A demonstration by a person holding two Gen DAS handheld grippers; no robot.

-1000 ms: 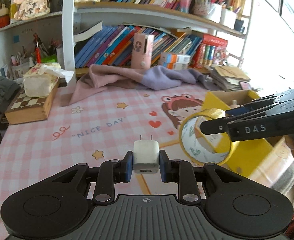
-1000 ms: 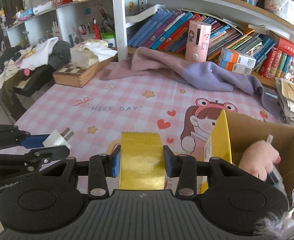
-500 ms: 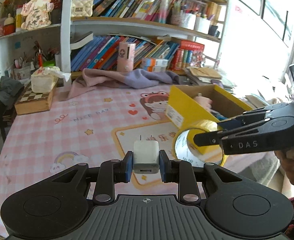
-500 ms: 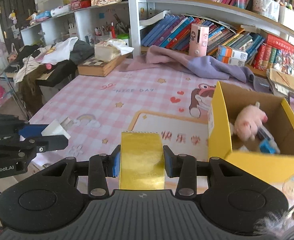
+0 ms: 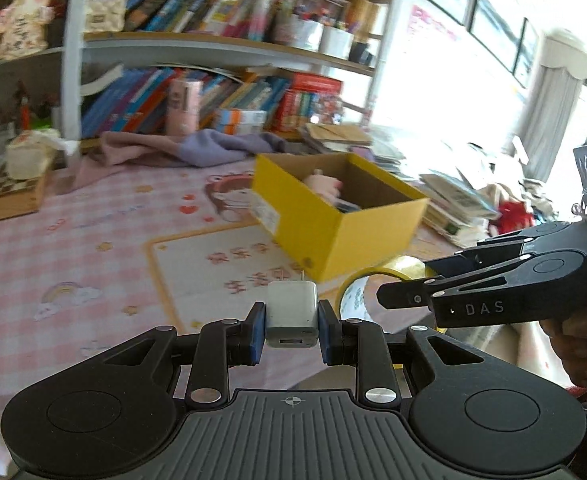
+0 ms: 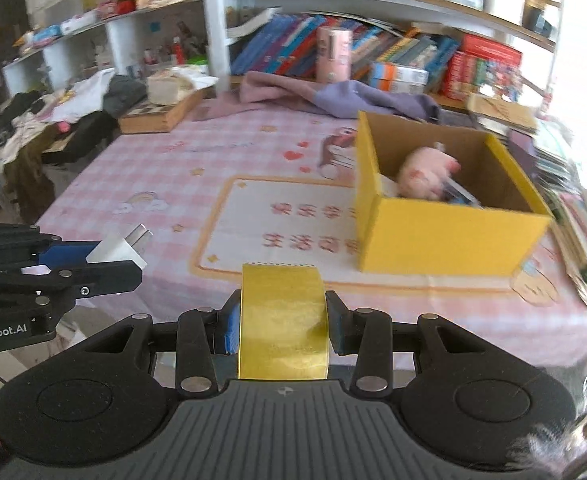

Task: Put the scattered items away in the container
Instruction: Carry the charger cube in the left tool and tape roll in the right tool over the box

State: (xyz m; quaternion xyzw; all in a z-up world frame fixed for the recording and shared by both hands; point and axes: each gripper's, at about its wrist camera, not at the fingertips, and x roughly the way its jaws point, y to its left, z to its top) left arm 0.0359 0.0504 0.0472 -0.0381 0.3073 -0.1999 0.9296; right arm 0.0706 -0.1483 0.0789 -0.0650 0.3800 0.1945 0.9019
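Note:
My left gripper (image 5: 292,330) is shut on a white plug-in charger (image 5: 292,312), prongs pointing away, held above the table's near edge. My right gripper (image 6: 283,320) is shut on a roll of yellow tape (image 6: 283,320). The tape (image 5: 389,280) and right gripper (image 5: 409,300) also show at the right of the left wrist view. The left gripper (image 6: 105,266) with the charger (image 6: 119,250) shows at the left of the right wrist view. The open yellow box (image 5: 357,236) (image 6: 449,232) stands on the pink tablecloth ahead. It holds a pink plush toy (image 6: 425,172) and some small items.
A purple-pink cloth (image 6: 333,96) lies at the table's back by the bookshelf (image 6: 373,52). A chessboard box (image 6: 157,114) with a tissue pack sits at the back left. Stacked books and papers (image 5: 453,200) lie right of the box. Clothes are piled left of the table (image 6: 53,112).
Both grippers have pulled back from the table with their loads, so the yellow box and the tablecloth look farther away and the near edge has come into view. Both grips are unchanged.

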